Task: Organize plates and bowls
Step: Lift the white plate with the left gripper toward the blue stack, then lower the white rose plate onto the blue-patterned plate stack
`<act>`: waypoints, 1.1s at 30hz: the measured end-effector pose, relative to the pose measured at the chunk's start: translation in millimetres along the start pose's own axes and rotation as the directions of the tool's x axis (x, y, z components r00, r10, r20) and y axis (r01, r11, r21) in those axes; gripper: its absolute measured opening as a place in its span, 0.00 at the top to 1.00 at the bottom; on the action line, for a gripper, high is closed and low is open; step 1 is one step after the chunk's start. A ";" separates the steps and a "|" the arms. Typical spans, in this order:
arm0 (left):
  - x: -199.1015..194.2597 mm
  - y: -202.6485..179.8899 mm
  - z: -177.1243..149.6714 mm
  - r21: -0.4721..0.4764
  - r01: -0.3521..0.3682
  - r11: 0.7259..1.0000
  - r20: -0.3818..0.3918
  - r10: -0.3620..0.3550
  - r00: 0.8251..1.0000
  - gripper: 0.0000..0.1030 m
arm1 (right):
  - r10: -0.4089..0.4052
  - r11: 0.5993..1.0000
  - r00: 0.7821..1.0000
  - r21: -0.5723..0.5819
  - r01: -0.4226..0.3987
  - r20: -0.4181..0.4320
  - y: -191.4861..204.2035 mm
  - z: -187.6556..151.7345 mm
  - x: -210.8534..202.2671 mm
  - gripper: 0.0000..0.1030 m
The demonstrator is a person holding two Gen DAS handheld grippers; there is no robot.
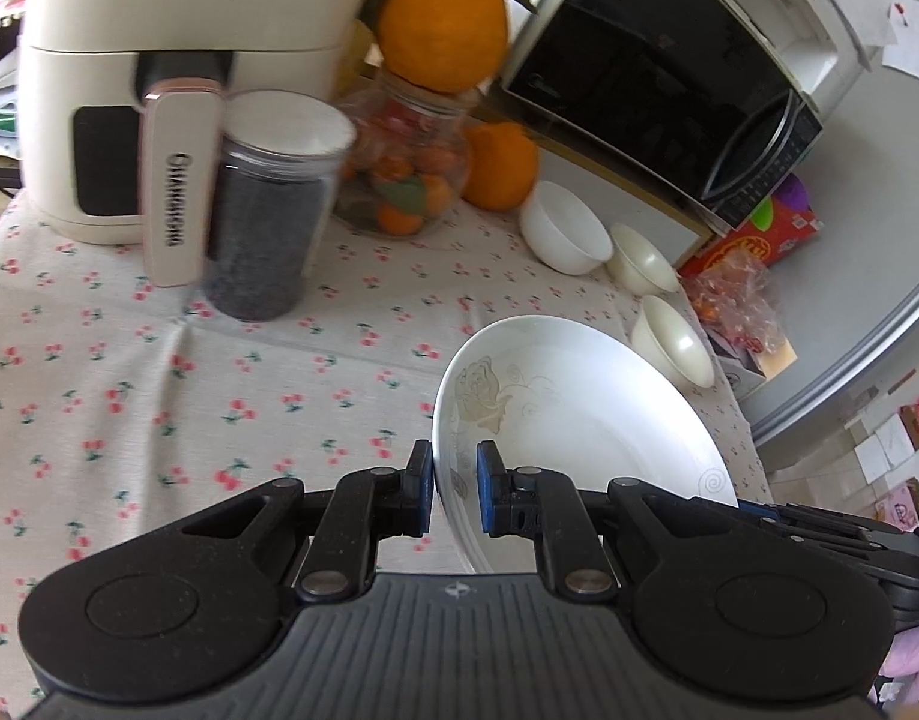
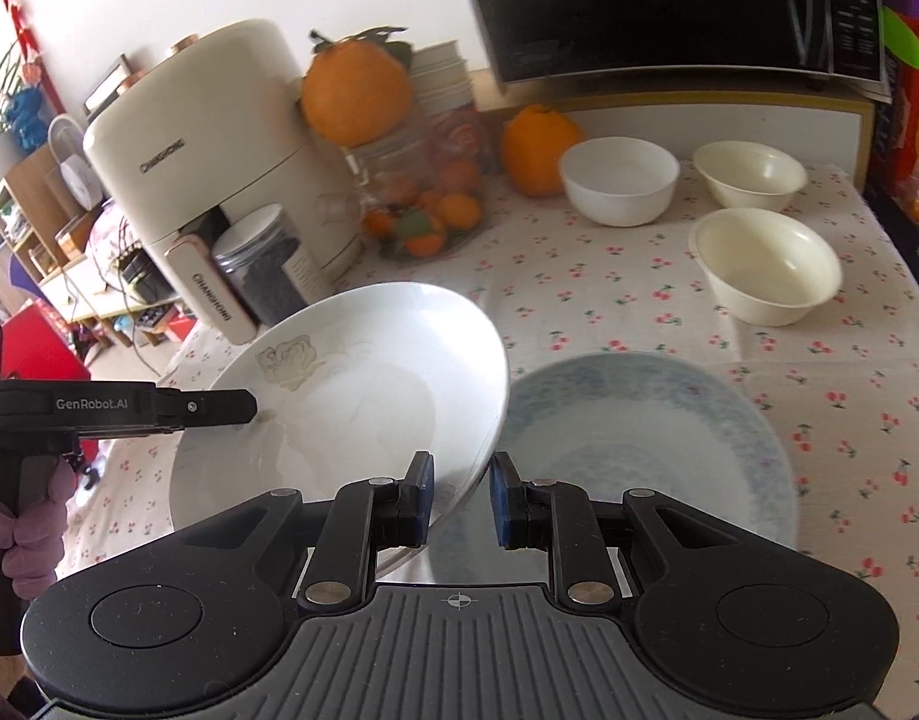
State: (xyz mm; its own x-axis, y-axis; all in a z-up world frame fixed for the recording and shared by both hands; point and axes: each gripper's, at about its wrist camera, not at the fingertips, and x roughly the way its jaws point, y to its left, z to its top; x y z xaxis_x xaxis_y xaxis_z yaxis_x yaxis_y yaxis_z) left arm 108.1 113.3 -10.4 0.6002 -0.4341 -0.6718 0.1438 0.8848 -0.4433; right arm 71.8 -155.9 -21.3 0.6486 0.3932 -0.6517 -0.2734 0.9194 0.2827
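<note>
A white plate with a pale rose print (image 1: 585, 414) is held tilted above the cherry-print tablecloth (image 1: 159, 372). My left gripper (image 1: 454, 480) is shut on its near rim. In the right wrist view the same plate (image 2: 363, 384) has its right rim between the pads of my right gripper (image 2: 462, 495), which is shut on it; the left gripper (image 2: 243, 407) holds its left side. A blue-rimmed plate (image 2: 657, 438) lies flat on the cloth under and right of it. A white bowl (image 2: 619, 180) and two cream bowls (image 2: 765, 264) (image 2: 751, 174) stand behind.
A cream air fryer (image 1: 177, 72), a dark-filled jar (image 1: 267, 222), a glass jar of small oranges (image 1: 405, 174) with a large orange on top (image 1: 441, 24), another orange (image 1: 501, 165) and a black microwave (image 1: 657, 84) line the back. The table's edge runs along the right (image 1: 753, 456).
</note>
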 end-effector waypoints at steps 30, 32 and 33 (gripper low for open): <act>60.8 -81.3 -20.7 0.176 -0.006 0.984 -0.100 0.024 0.995 0.88 | -0.141 0.983 0.988 0.114 0.146 -0.055 -85.7 -15.3 -19.8 0.80; 62.8 -83.6 -23.0 0.192 -0.018 0.981 -0.104 0.039 0.994 0.88 | -0.144 0.982 0.987 0.114 0.151 -0.064 -87.0 -16.0 -19.5 0.80; 63.4 -84.9 -23.7 0.201 -0.024 0.979 -0.103 0.046 0.994 0.88 | -0.146 0.982 0.987 0.113 0.153 -0.068 -87.1 -16.5 -19.3 0.80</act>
State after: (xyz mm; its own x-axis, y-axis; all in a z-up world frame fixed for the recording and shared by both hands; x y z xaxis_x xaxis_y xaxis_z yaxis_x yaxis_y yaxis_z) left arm 115.3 6.6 -29.5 0.5216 -0.4083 -0.7492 0.2840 0.9111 -0.2988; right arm 71.3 -243.6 -45.0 0.6318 0.2538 -0.7324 -0.0889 0.9624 0.2568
